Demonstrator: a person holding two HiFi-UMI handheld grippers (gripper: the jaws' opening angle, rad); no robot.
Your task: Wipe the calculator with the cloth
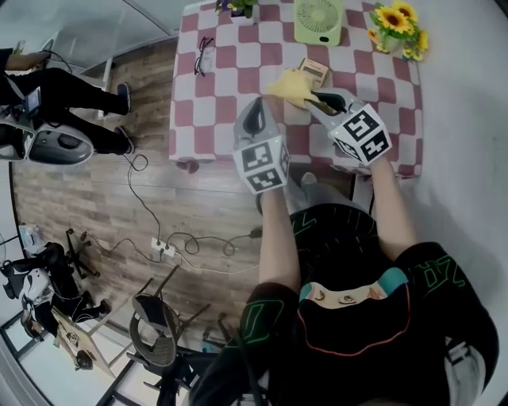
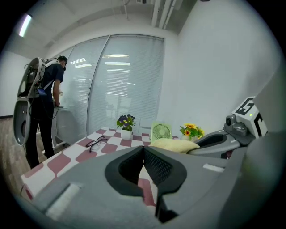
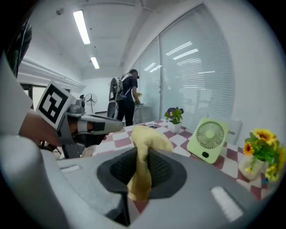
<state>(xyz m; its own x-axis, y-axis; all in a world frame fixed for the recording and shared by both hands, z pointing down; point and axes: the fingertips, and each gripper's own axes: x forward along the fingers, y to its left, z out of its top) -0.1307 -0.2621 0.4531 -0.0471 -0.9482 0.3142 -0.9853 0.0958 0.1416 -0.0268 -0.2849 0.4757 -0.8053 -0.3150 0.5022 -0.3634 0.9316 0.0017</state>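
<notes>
In the head view, a counter (image 1: 230, 87) under a red-and-white checked cover is carrying a green fan (image 1: 319, 20) at its far edge. The calculator (image 1: 313, 70) is lying flat just on the near side of the fan. A yellow cloth (image 1: 292, 86) is bunching up one step nearer than that, against the calculator's near-left corner. The right gripper (image 1: 319, 97) is reaching in from the near side of the fan and pinching the cloth. The left gripper (image 1: 255, 111) is hovering to the near left of the fan, apart from the calculator. A pair of glasses (image 1: 202, 55) is lying well to the left of the fan.

In the left gripper view, the fingers (image 2: 157, 166) are pressing together with nothing between them. Beyond them, the cloth (image 2: 172, 144) is sitting just in front of the fan (image 2: 161, 131), with the right gripper (image 2: 216, 141) coming in from the fan's right.

In the right gripper view, the fingers (image 3: 164, 169) are clenching on the cloth (image 3: 142, 166), which is rising above them in a folded hump and hanging down between them. The fan (image 3: 208, 137) is standing behind and to the right, and the left gripper (image 3: 91, 125) is showing far to the fan's left.
</notes>
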